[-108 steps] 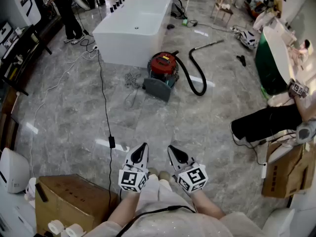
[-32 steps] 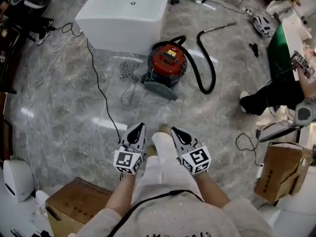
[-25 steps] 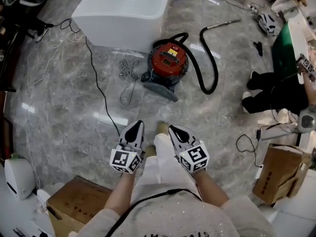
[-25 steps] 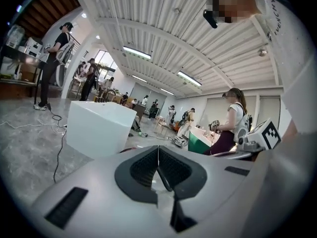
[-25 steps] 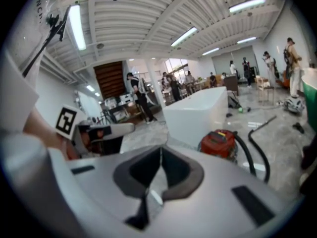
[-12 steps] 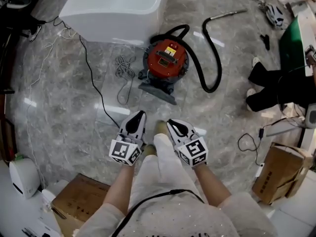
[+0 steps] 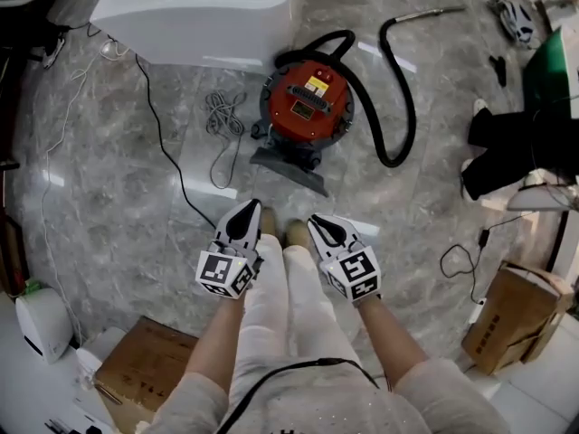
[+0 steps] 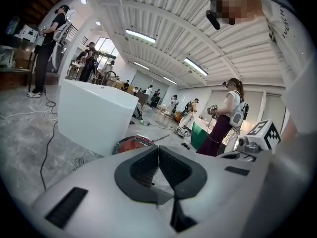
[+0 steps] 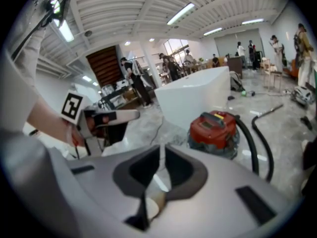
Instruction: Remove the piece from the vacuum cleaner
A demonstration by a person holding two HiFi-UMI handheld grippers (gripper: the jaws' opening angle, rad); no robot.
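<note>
A round red vacuum cleaner (image 7: 306, 107) sits on the marble floor ahead of me, with a grey floor nozzle (image 7: 289, 168) at its near side and a black hose (image 7: 395, 89) curling off to the right. The red vacuum cleaner (image 9: 216, 131) also shows in the right gripper view, and its red top (image 8: 132, 144) peeks over the jaws in the left gripper view. My left gripper (image 7: 248, 212) and right gripper (image 7: 317, 222) hang side by side in front of my legs, well short of the vacuum. Both are shut and hold nothing.
A white bathtub (image 7: 199, 12) stands behind the vacuum. A black cable (image 7: 163, 138) and a grey coiled cord (image 7: 221, 116) lie on the floor at left. Cardboard boxes sit near left (image 7: 149, 373) and right (image 7: 513, 319). A person's dark legs (image 7: 520, 147) stretch in from the right.
I have walked closer: the vacuum cleaner and bathtub have grown and slid nearer in the head view. Both grippers keep their place in front of me, still shut.
</note>
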